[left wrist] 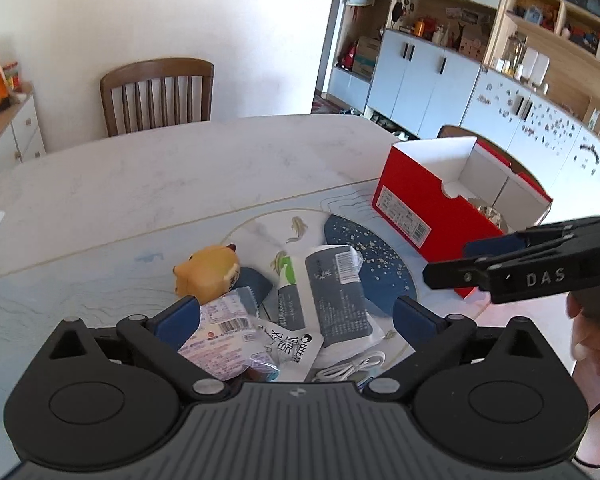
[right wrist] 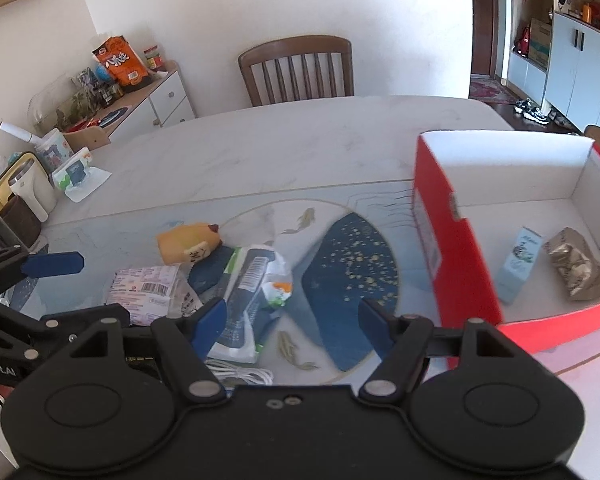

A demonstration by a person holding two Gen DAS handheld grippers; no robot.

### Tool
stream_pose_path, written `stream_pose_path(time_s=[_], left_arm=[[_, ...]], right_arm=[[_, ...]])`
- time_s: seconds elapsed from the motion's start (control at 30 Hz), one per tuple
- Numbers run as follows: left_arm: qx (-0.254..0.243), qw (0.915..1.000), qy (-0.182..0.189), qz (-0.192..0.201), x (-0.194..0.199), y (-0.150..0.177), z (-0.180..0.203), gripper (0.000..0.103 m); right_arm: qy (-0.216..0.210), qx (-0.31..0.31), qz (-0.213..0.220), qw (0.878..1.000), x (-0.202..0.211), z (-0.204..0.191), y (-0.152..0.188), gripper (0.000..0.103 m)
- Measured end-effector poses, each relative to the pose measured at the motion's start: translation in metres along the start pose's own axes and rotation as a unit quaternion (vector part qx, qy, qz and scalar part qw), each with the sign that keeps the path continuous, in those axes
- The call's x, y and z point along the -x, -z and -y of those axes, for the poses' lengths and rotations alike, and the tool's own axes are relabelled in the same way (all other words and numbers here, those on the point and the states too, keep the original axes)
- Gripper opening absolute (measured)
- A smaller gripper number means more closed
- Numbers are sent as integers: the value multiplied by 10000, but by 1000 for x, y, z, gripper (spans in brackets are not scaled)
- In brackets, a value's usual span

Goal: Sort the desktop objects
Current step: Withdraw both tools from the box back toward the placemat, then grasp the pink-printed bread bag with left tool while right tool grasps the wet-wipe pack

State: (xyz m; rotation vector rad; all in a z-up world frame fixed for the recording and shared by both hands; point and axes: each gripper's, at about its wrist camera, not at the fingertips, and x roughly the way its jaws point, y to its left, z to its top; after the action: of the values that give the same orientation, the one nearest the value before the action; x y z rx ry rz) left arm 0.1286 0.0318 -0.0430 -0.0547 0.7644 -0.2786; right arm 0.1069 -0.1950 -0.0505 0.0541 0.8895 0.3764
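A pile of small items lies on the blue fish-pattern mat point(left wrist: 376, 268): an orange animal toy point(left wrist: 208, 270), a pink snack packet point(left wrist: 224, 328), a grey wet-wipe pack point(left wrist: 336, 300), a green-and-white tube point(left wrist: 290, 300) and a white cable point(left wrist: 352, 368). My left gripper point(left wrist: 296, 316) hangs open and wide over this pile, holding nothing. My right gripper point(right wrist: 292, 320) is open and empty above the mat, just right of the wipe pack point(right wrist: 248, 292). An open red box point(right wrist: 452, 240) to the right holds a pale blue carton point(right wrist: 520, 264) and a crumpled gold bag point(right wrist: 576, 264).
The white marble table point(right wrist: 300, 148) stretches beyond the mat. A wooden chair point(right wrist: 296, 68) stands at its far side. At the table's left edge sit a tissue pack point(right wrist: 74, 172) and a white mug point(right wrist: 26, 188). A low cabinet point(right wrist: 156, 96) carries snacks.
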Motion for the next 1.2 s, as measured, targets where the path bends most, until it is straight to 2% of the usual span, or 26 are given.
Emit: stream_pose_path(time_s=[0.13, 0.37, 0.6, 1.0, 1.17, 1.2], left_arm=[[-36, 10000, -46, -28, -5, 6, -14, 103], [-684, 9974, -209, -82, -20, 12, -36, 103], [-1005, 9946, 222, -139, -35, 16, -54, 103], [-2092, 9748, 679, -371, -65, 26, -53, 103], [-2089, 9744, 752, -360, -68, 29, -58, 101], [-2085, 9745, 760, -344, -67, 29, -59, 100]], right_arm=[[16, 37, -31, 10000, -13, -9, 0, 72], [84, 37, -128, 9999, -30, -21, 3, 72], [221, -7, -256, 9994, -46, -31, 5, 72], [477, -176, -390, 9979, -79, -44, -1, 71], [524, -337, -462, 9970, -90, -43, -2, 67], [498, -367, -495, 9969, -92, -43, -2, 63]])
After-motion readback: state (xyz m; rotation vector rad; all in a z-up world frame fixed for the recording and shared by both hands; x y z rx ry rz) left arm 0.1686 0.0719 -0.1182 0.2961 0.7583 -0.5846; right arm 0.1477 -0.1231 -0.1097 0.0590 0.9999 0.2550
